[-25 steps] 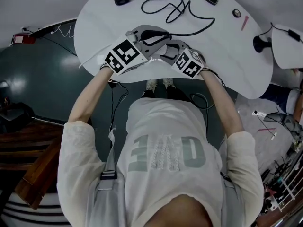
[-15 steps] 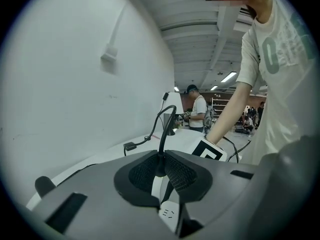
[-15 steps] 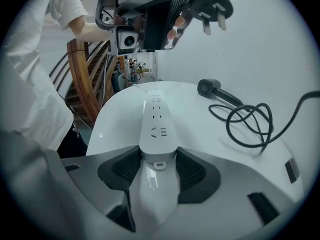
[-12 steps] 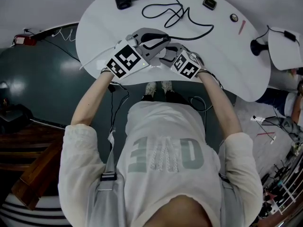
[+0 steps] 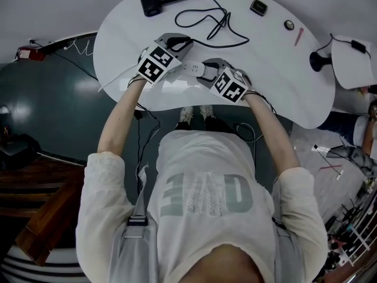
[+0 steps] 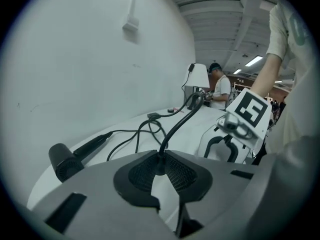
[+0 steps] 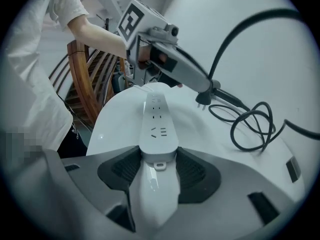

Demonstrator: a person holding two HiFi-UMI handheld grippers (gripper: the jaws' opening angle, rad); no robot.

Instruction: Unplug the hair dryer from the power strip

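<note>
Black plastic hair dryer (image 5: 150,0) lies on its side, black cord (image 5: 207,20) looped loosely. Its plug (image 7: 203,99) is out, prongs bare, just beside the flat white power strip (image 7: 157,121).

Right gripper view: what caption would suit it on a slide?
Right gripper clamps the power strip; left gripper holds the black plug clear of it.

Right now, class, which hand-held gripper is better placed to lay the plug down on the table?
Left: the left hand-held gripper grips the plug, clear of the power strip that the right hand-held gripper holds.
</note>
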